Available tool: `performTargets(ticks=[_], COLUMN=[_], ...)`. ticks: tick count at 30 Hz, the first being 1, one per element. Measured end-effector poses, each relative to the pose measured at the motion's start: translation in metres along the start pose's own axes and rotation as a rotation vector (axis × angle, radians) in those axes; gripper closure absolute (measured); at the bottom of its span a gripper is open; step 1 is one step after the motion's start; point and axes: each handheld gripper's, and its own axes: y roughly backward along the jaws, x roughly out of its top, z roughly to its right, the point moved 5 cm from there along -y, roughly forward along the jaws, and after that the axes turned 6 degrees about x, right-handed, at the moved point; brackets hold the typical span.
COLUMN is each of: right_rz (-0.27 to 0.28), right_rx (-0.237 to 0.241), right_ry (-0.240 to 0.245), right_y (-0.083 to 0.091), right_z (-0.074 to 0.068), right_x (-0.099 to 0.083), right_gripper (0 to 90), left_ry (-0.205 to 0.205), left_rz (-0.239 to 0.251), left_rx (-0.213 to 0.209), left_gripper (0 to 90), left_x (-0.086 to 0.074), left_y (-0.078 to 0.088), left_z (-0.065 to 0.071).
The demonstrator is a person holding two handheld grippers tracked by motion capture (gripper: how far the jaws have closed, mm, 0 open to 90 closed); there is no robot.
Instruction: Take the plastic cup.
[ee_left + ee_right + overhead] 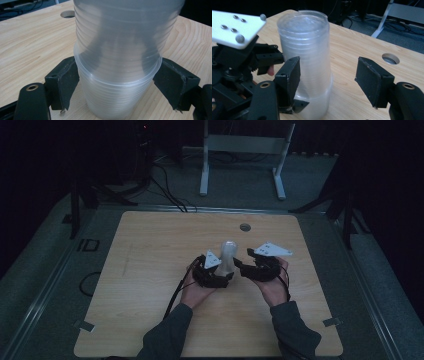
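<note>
A tall stack of clear plastic cups (pixel 228 255) stands upright near the middle of the wooden table (pixel 145 270). My left gripper (pixel 218 276) comes at it from the left. In the left gripper view both pads of this gripper (pixel 116 85) press on the rim of the lowest cup (pixel 112 100), while the upper cups (pixel 125 32) rise above. My right gripper (pixel 244 268) sits just right of the stack. Its jaws (pixel 329 77) stand open, and the stack (pixel 308 50) lies by its left pad with a wide gap to the other pad. The left gripper's grey plate (pixel 234 27) shows beyond.
A round cable hole (pixel 244 227) lies in the table behind the stack, also seen as a hole (pixel 390 58) in the right gripper view. A white metal stand (pixel 242 150) and cables sit on the floor beyond the far edge. Both forearms enter from the bottom.
</note>
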Motion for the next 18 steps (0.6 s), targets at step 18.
performTargets(ticks=[18], right_rz=[0.031], right_rx=[0.047], right_ry=[0.038], right_y=[-0.015], right_z=[-0.014], right_x=[0.016], right_gripper=[35.9], left_ry=[-0.018], left_rz=[0.043], left_rx=[0.011], left_gripper=[21.4], left_x=[-0.002], left_y=[-0.001], left_z=[0.002])
